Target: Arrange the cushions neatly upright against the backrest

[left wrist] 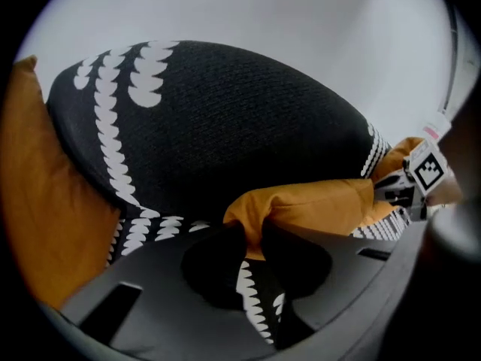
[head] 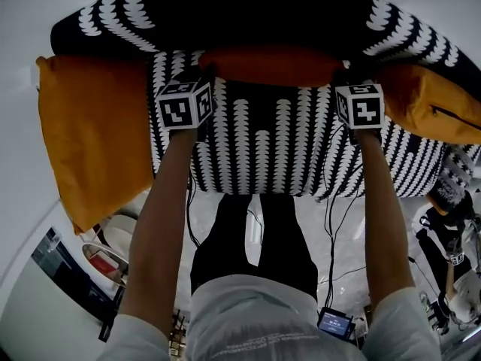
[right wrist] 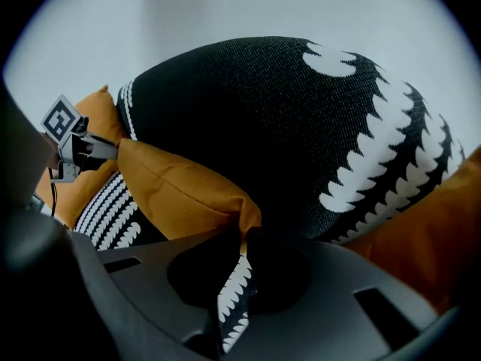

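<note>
1. Your left claw [left wrist: 253,235] pinches one corner of the orange cushion [head: 270,65].
2. Your right claw [right wrist: 244,241] pinches the other corner, so it hangs level.
3. It is right by the backrest [head: 248,10].

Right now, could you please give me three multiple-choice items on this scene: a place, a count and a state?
1. Where is the middle cushion, held by the left gripper and right gripper? A) on the floor B) between two other orange cushions C) on a shelf
2. How many orange cushions show in the head view? A) one B) three C) five
3. How do the left gripper's jaws stand? A) wide apart B) shut on a cable C) shut on a cushion corner
Key: 1B, the left cushion and right cushion flank it; 2B, those three; 3C, they pinch orange fabric.
</note>
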`<state>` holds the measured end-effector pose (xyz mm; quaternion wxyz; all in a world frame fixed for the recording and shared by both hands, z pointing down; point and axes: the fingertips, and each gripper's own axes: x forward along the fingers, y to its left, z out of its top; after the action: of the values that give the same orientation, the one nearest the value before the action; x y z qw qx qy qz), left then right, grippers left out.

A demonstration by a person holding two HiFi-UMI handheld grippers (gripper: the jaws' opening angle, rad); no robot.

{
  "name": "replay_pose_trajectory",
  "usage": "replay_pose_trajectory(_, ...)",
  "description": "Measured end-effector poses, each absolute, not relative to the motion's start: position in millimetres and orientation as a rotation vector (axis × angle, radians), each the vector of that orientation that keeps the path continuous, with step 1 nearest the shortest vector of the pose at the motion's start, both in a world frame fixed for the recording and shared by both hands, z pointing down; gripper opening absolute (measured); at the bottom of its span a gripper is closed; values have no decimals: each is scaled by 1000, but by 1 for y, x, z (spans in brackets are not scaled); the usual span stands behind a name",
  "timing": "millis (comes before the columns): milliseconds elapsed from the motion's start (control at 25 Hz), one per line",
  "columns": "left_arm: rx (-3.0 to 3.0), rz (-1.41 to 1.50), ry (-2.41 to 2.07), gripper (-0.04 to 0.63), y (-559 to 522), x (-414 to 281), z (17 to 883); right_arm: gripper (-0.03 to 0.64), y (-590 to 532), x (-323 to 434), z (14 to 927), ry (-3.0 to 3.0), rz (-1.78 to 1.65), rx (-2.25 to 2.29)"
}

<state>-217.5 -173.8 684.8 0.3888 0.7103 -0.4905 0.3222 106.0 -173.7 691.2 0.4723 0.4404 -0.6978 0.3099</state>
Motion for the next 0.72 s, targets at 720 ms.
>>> replay_pose_trajectory(720,1771,709,-1238,239,-128,-232,667,118,-143,109,662,-1702,781,1155)
